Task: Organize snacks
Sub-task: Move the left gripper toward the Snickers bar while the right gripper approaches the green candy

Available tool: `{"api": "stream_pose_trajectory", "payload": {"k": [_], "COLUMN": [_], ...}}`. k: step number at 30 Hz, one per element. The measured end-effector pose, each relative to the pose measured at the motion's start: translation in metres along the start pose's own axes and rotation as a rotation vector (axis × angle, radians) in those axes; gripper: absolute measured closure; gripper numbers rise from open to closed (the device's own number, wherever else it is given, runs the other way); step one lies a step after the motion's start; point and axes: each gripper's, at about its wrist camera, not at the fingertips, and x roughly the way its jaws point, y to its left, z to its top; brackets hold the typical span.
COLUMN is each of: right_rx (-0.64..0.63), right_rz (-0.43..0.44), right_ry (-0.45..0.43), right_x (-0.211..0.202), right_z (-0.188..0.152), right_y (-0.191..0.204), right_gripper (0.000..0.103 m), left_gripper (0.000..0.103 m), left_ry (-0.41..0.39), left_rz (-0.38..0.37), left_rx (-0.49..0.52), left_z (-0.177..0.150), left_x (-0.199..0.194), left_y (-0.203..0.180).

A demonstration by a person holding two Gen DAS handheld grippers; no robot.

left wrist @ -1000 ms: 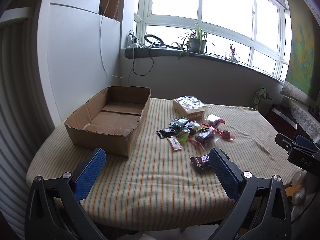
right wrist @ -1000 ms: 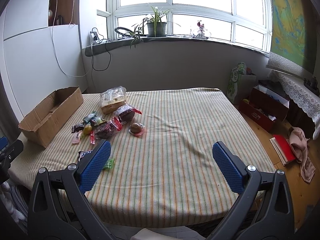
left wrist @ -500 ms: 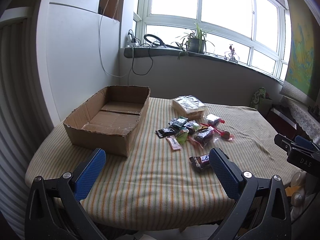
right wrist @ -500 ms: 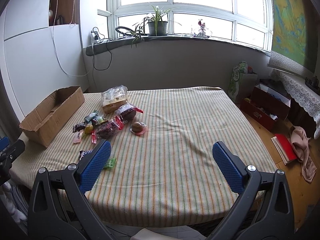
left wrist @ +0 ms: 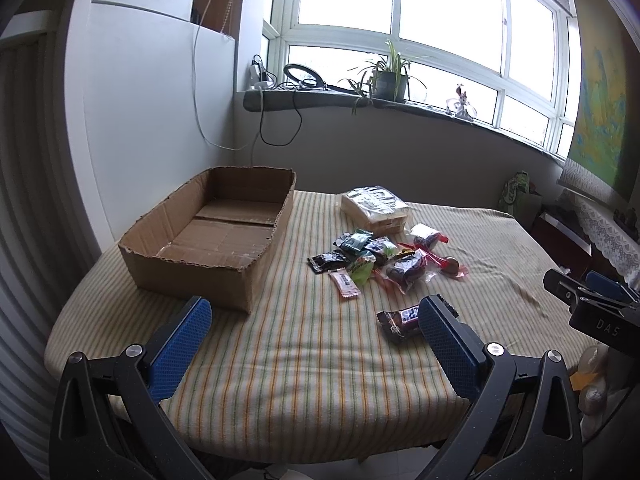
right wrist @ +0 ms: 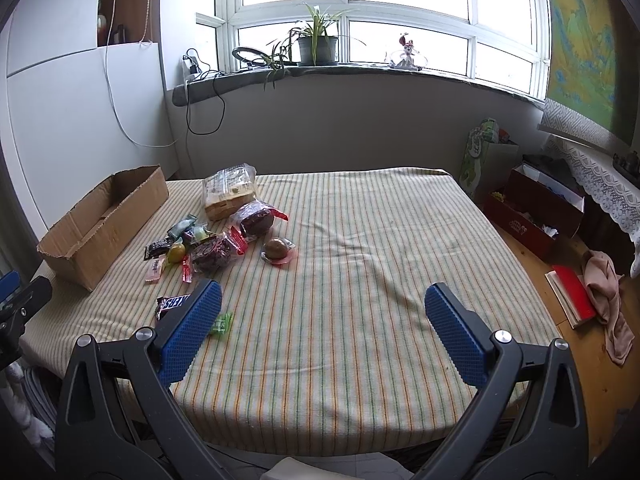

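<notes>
Snacks lie heaped mid-table [left wrist: 280,360] right of the empty cardboard box [left wrist: 208,240]; a chocolate bar [left wrist: 398,320] lies nearest, touching the left claw's [left wrist: 316,334] right finger in view, long axis crosswise. Both claws, right claw [right wrist: 320,320] included, gape apart, empty.

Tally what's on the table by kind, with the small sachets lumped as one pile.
Box: 1
Clear pack: 1
Dark bags: 2
Pink-wrapped ball: 1
Chocolate bar: 1
Green candy: 1
Sachet pile: 1
Total: 8
</notes>
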Motion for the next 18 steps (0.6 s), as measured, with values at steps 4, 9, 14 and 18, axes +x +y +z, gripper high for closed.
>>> {"api": "stream_pose_trajectory", "payload": {"k": [4,9,14,18], "right_rx": [-0.004,-0.022,-0.04,-0.049], "right_rz": [0.012,0.05,0.11,0.153], "right_ry": [0.006,0.013,0.035,0.056], "right_x": [0.004,0.011,0.02,0.028], "right_z": [-0.001,-0.004,-0.008,-0.012], "right_y": [0.0,0.002,0.007,0.011], "right_gripper": [0.0,0.0,0.009,0.012], "left_gripper": [0.001,0.001,0.005,0.013], "left_ry": [0.011,0.031,0.056,0.089], "left_rz": [-0.005,-0.018,-0.05,-0.082], "left_rx": [0.0,0.008,0.028,0.051], "left_z": [0.0,-0.002,-0.003,-0.006], "left_x": [0.005,0.014,0.025,0.037], "left_y": [0.0,-0.002,-0.005,-0.01]}}
